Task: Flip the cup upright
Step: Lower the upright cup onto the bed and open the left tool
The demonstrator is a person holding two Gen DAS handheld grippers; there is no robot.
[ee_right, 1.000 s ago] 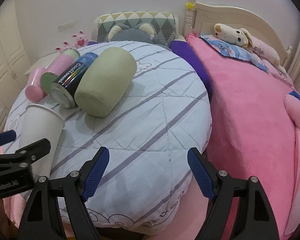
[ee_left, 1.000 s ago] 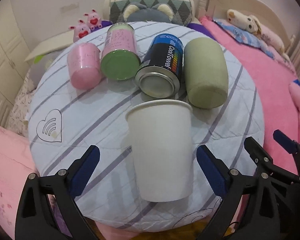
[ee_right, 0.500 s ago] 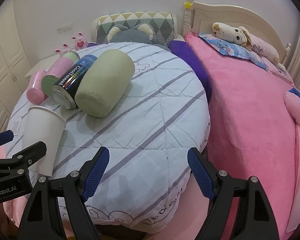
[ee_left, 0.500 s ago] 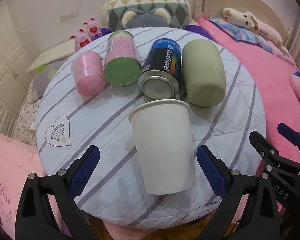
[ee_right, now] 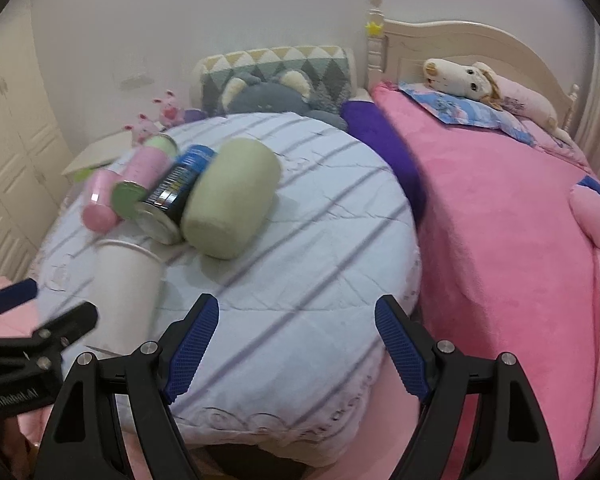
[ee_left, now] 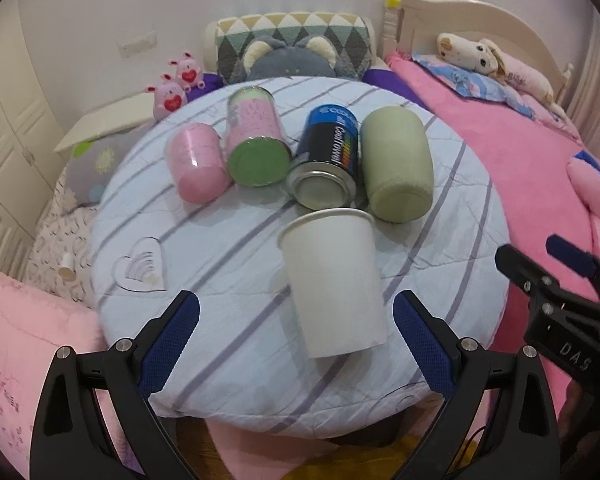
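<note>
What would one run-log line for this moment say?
phase: approach | white paper cup: lying on cushion, not held | left gripper: open, near cup | right gripper: open, empty

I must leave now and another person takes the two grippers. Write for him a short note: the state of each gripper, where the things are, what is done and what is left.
Left gripper: open, empty, its blue pads on either side of the white paper cup without touching it.
Right gripper: open, empty, over bare quilt to the right of the cup.
The cup lies on its side on the round striped quilted cushion, rim pointing away, close to the blue and black can and the pale green cylinder.
Done: nothing; no grasp yet.
Left: close on the cup, lift it and stand it upright, mouth up.
</note>
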